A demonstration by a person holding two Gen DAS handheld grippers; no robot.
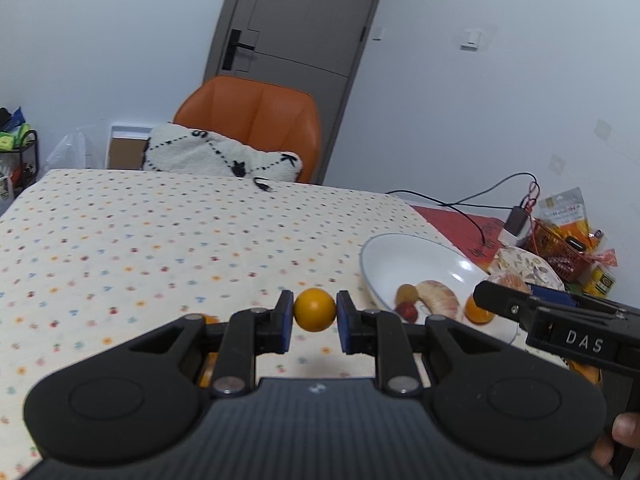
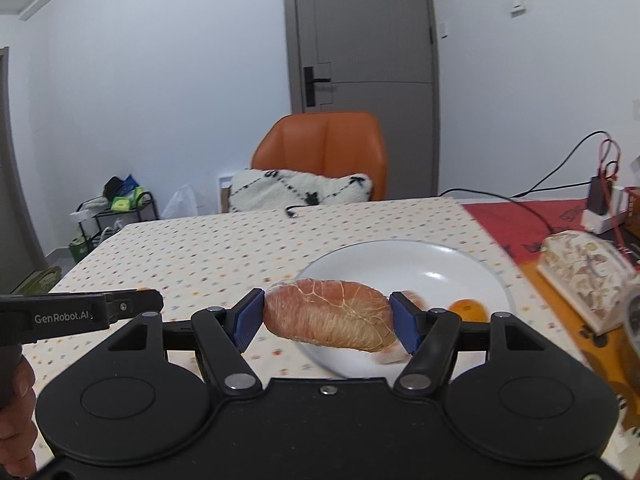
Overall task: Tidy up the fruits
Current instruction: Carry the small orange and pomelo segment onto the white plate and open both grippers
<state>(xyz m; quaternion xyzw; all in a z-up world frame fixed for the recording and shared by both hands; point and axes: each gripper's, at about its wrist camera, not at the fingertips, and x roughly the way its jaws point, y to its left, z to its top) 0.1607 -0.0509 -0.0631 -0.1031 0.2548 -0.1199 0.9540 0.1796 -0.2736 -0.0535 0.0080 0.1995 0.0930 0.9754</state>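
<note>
Fruit sits in both tools. A small round orange is pinched between the blue pads of the left gripper, held clear above the dotted tablecloth, just short of the white bowl's near-left rim. A peeled pomelo segment is clamped lengthwise in the right gripper, its jaws half spread around it, over the bowl's near edge. In the bowl lie another peeled segment, a halved orange and two small fruits.
</note>
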